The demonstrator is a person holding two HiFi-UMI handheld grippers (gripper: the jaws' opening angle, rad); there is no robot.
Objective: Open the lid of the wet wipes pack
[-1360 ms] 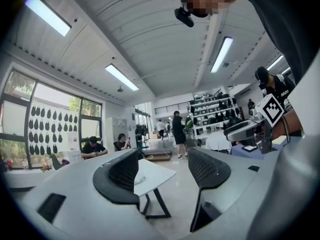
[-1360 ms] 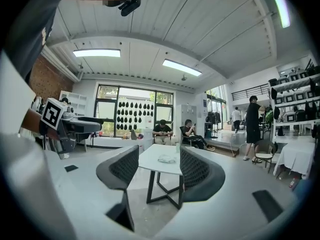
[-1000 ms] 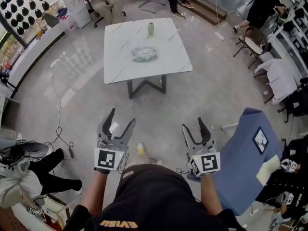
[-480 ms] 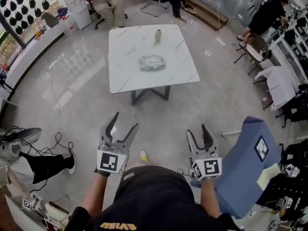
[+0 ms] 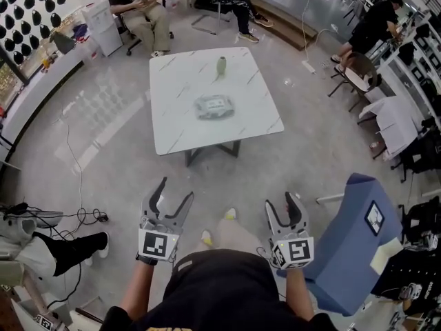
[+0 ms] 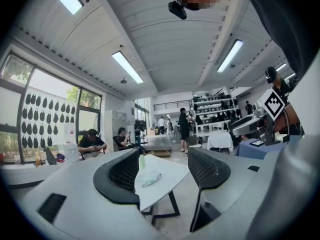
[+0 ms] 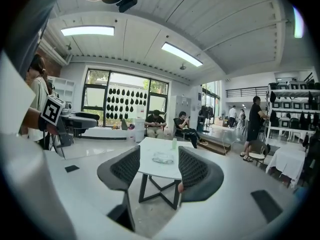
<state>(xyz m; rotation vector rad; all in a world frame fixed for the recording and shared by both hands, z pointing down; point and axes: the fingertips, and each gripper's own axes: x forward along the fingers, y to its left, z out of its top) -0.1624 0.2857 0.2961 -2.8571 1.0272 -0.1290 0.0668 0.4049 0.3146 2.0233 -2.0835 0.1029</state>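
Observation:
The wet wipes pack lies flat in the middle of a white marble-look table, with a small pale green bottle standing behind it. Both grippers are held out over the floor, well short of the table. My left gripper is open and empty. My right gripper is open too; its jaws have just closed slightly, with nothing between them. In the left gripper view the pack shows far off between the jaws. In the right gripper view the pack and the bottle do likewise.
A blue chair stands close on my right. Cables and a seated person's legs are on the floor at left. Two people sit beyond the table. Cloth-draped furniture stands at the right.
The table with the pack has come closer and sits lower in the head view. Both grippers have moved forward toward it, still held out in front of me.

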